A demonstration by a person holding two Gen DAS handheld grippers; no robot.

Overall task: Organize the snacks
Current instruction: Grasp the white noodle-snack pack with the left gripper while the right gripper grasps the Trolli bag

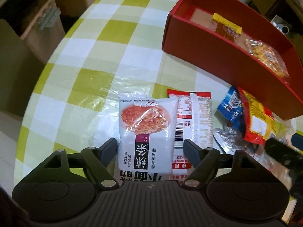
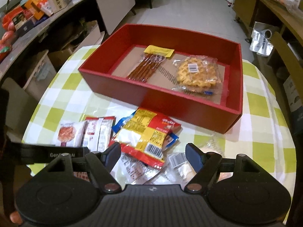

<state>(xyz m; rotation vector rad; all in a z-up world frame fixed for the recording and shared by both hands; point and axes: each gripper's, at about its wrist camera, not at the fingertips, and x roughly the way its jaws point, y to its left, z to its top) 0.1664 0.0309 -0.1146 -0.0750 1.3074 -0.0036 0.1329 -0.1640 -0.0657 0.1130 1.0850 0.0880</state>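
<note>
1. Red open cardboard box [image 2: 189,102] sits on the green-and-white checked tablecloth [image 1: 90,56]. Two snacks lie flat inside: a clear pack of brown sticks with a yellow header [image 2: 149,64] and a clear bag of yellow twisted crackers [image 2: 197,71].
2. Left to sort, all loose on the cloth in front of the box: white pouch with a red noodle picture [image 1: 145,128], red-and-white packet showing its barcode [image 1: 191,121], red-and-yellow bag [image 2: 147,138] lying over a blue wrapper [image 1: 230,106], plus clear and silver packets beneath. Judged well under half done.
3. Left gripper [image 1: 150,145]: jaws wide apart, straddling the white pouch; whether the fingers touch it I cannot tell. Nothing grasped.
4. Right gripper [image 2: 153,151]: jaws spread wide over the red-and-yellow bag, nothing held.
</note>
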